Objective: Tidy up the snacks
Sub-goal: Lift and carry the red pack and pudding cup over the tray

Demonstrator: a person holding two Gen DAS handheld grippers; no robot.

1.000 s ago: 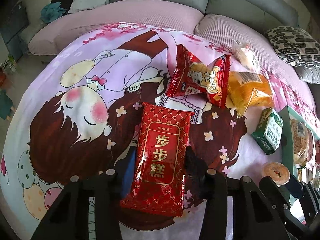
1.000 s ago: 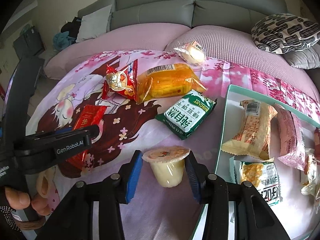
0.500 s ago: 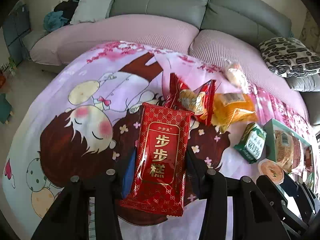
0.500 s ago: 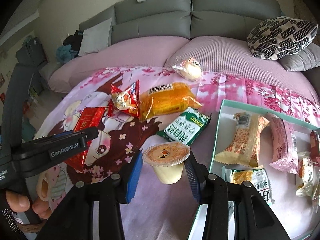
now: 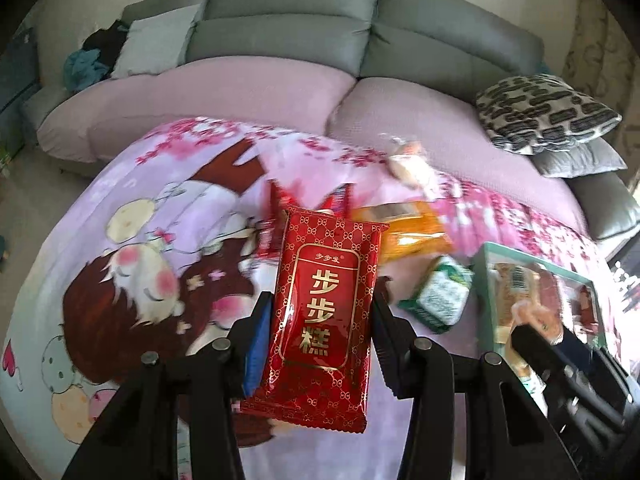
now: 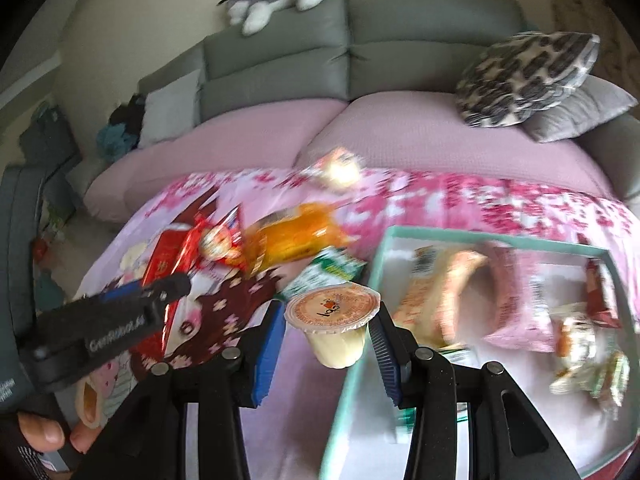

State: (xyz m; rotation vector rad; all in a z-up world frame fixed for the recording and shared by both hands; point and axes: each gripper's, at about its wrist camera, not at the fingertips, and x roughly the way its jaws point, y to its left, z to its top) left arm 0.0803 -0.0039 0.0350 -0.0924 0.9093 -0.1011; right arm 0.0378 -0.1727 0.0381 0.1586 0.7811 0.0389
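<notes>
My left gripper point(image 5: 320, 340) is shut on a red snack packet with gold characters point(image 5: 322, 320) and holds it lifted above the pink cartoon blanket point(image 5: 140, 240). My right gripper point(image 6: 328, 340) is shut on a jelly cup with an orange lid point(image 6: 334, 320), lifted beside the left rim of the teal tray point(image 6: 360, 336). The tray shows at the right of the left wrist view point(image 5: 482, 280) and holds several wrapped snacks. The left gripper with its red packet point(image 6: 164, 256) shows at the left of the right wrist view.
On the blanket lie a red chip bag point(image 6: 222, 236), an orange packet point(image 6: 296, 236), a green biscuit pack point(image 5: 440, 296) and a small clear-wrapped bun point(image 6: 340, 168). A grey sofa point(image 5: 320, 32) with a patterned cushion point(image 5: 548, 116) stands behind.
Both grippers have risen with their loads, and the blanket has dropped away. The right gripper with the jelly cup has moved right to the tray's edge.
</notes>
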